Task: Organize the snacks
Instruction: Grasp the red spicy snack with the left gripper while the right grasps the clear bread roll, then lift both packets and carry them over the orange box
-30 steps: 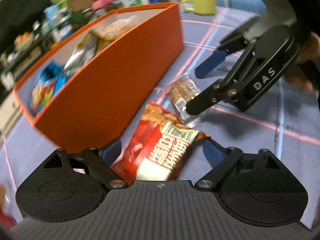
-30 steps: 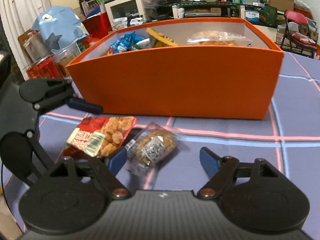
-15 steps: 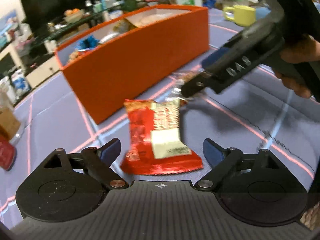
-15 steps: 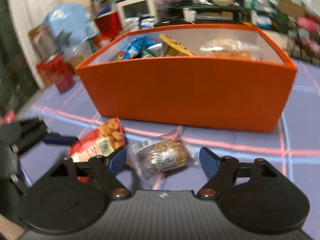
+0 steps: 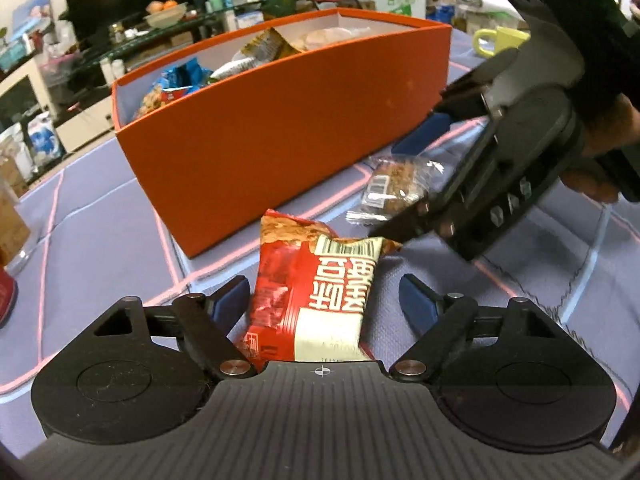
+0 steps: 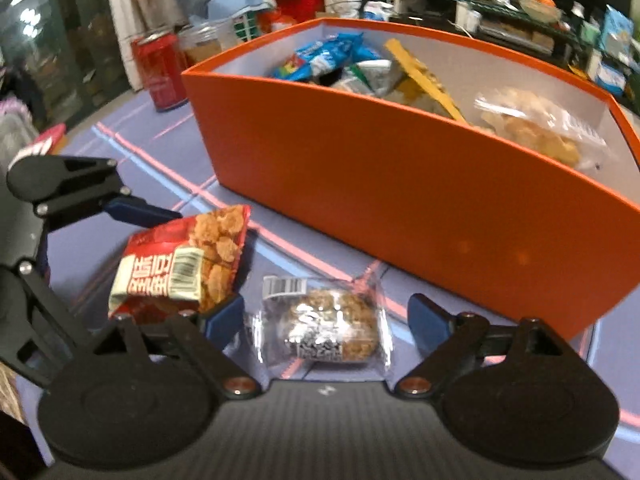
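Observation:
A red snack packet [image 5: 316, 292] lies on the purple cloth between the fingers of my left gripper [image 5: 322, 300]. Its jaws are closing, and the right pad still stands off the packet. Beside it lies a clear-wrapped oat cake [image 6: 328, 328], between the fingers of my right gripper [image 6: 326, 318]. Those jaws are opening, with both pads clear of the wrapper. Just behind both snacks stands the orange box [image 6: 400, 200], open-topped and holding several snack bags. The left wrist view shows the oat cake [image 5: 396, 188] and the box [image 5: 280, 140] too. The red packet [image 6: 180, 260] lies left of the cake.
A person's hand [image 5: 600, 148] holds the right gripper. A yellow mug [image 5: 500, 40] stands on the table past the box's right end. A red can [image 6: 160, 72] and a jar stand off its left end. Cluttered shelves and furniture lie beyond the table.
Both wrist views have rolled and shifted a little. The red packet now sits deeper between the left fingers, which have narrowed slightly. The right fingers have spread a bit around the oat cake.

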